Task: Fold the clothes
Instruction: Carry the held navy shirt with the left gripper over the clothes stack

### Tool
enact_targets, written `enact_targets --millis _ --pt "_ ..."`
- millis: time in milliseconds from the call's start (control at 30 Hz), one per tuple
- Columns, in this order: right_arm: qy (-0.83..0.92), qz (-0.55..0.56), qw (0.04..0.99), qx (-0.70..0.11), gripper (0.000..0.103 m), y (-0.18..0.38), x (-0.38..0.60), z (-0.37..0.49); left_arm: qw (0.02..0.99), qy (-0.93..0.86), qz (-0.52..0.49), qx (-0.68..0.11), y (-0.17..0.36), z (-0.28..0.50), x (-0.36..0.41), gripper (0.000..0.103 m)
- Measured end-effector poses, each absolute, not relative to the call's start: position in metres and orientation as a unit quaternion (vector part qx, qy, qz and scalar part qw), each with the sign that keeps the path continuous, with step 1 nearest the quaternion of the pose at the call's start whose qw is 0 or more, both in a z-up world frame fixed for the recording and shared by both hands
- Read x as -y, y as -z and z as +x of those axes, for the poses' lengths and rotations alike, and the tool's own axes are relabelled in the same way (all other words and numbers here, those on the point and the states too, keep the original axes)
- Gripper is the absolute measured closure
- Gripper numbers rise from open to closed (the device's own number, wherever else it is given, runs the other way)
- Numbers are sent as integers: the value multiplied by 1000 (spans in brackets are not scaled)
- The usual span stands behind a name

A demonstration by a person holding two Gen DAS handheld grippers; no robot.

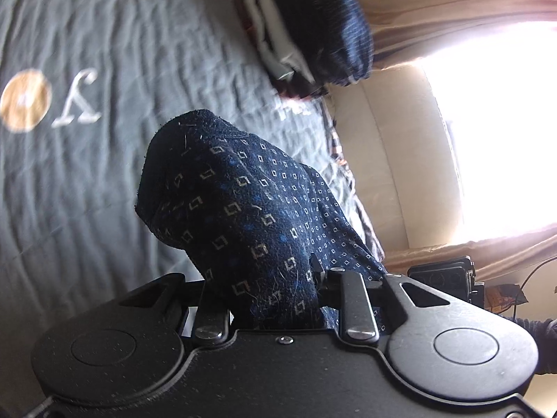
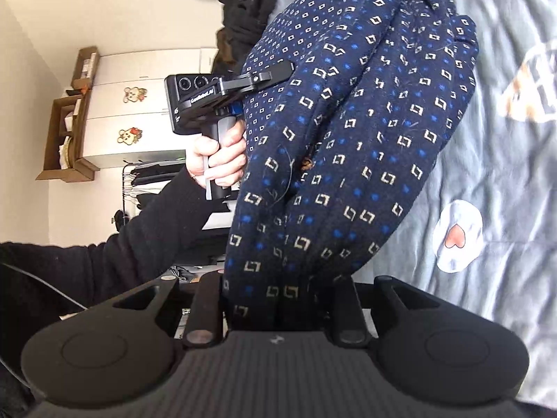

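A navy garment with small white squares and blue dots hangs bunched between both grippers, lifted above the grey bed cover. My left gripper is shut on one end, and the cloth drapes over its fingers and hides the tips. In the right wrist view the garment falls in thick folds. My right gripper is shut on its lower end. The left gripper, held by a hand in a black sleeve, bites the cloth's far edge. The right gripper's black body shows at the right edge.
The grey bed cover has printed patches and lies wrinkled below. A bright window with beige curtains is to the right. A white cabinet with stickers, cardboard boxes and dark hanging clothes stand behind.
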State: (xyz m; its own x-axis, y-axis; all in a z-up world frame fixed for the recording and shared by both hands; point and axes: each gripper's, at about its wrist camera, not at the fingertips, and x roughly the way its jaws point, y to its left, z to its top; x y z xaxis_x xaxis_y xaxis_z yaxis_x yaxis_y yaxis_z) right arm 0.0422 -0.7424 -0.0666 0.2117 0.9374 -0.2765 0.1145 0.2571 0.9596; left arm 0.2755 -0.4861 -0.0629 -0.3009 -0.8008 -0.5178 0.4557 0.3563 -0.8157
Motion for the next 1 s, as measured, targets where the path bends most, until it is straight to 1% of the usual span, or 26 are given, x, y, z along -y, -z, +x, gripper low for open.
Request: enact_targets --millis 300,467,667,800,1000 --pt "-398 466 606 -507 79 -42 836 55 637 506 -151 -562 -80 227 561 78" --pt "-413 467 604 -496 79 -89 900 54 657 495 -156 -547 -136 205 618 78" --pt "-404 451 633 -482 79 -132 953 49 656 521 -151 -524 -169 206 688 78" --pt "-399 441 655 -466 79 -148 972 59 653 544 -147 -505 -184 219 725 78" --pt "-369 442 691 -438 79 -153 993 100 645 570 -138 -490 -191 272 777 78"
